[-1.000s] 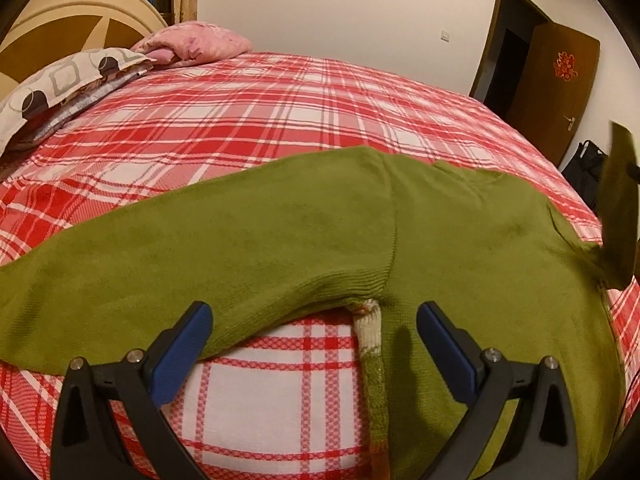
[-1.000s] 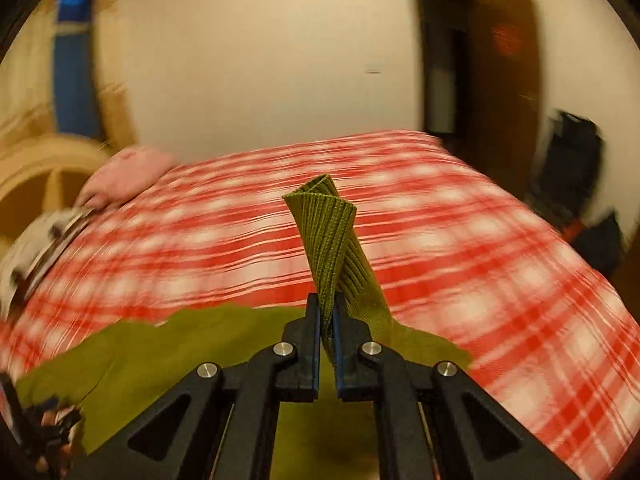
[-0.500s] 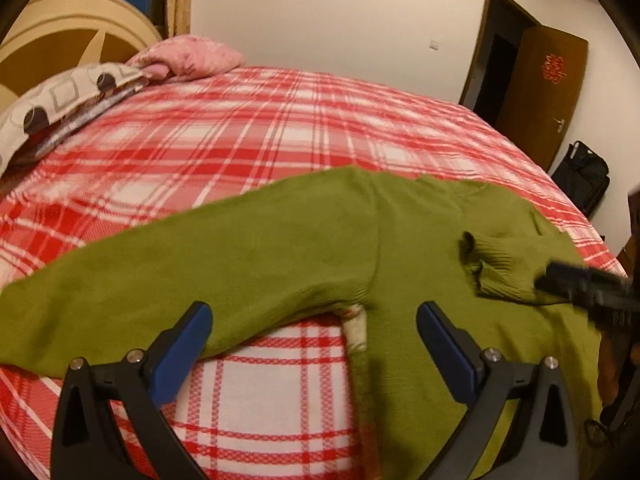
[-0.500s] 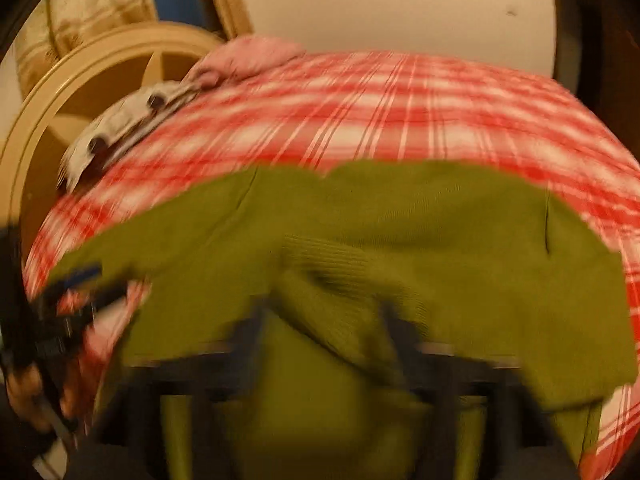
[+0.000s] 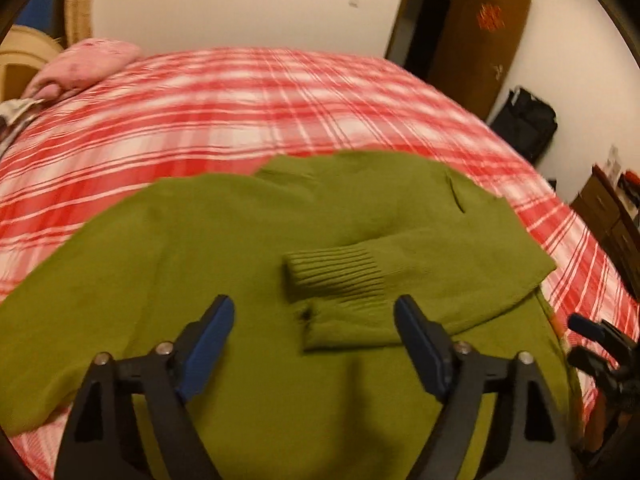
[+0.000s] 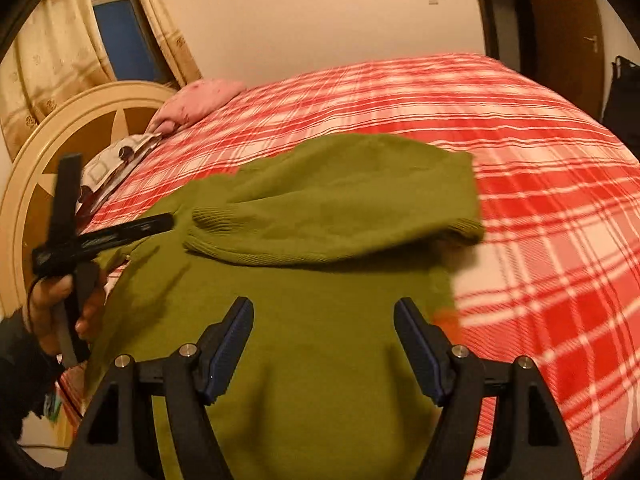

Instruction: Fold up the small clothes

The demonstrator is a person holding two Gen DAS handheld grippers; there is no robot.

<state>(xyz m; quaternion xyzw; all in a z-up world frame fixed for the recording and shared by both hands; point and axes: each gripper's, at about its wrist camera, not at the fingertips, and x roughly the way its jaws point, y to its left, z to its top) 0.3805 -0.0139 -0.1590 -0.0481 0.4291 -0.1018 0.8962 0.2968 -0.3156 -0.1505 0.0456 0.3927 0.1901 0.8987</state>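
Observation:
A green knit sweater (image 5: 192, 240) (image 6: 320, 288) lies flat on the red plaid bed (image 5: 240, 112) (image 6: 540, 168). One sleeve is folded across its body, and the ribbed cuff (image 5: 336, 276) (image 6: 216, 216) rests near the middle. My left gripper (image 5: 316, 320) hovers over the body just short of that cuff; its jaws are closing and nothing is pinched between them. In the right wrist view this left gripper (image 6: 100, 236) shows at the left edge, held by a hand. My right gripper (image 6: 324, 320) stands open and empty above the sweater's lower body.
A pink pillow (image 5: 92, 64) (image 6: 200, 100) and a patterned pillow (image 6: 116, 164) lie at the head of the bed by the round headboard (image 6: 60, 140). A brown door (image 5: 480, 40), a black bag (image 5: 524, 120) and a dresser (image 5: 608, 208) stand beyond the bed's right side.
The right gripper let go of the cuff it held up and sank lower; the sleeve now lies folded across the body. The left gripper moved right, from the sleeve and armpit to over the body.

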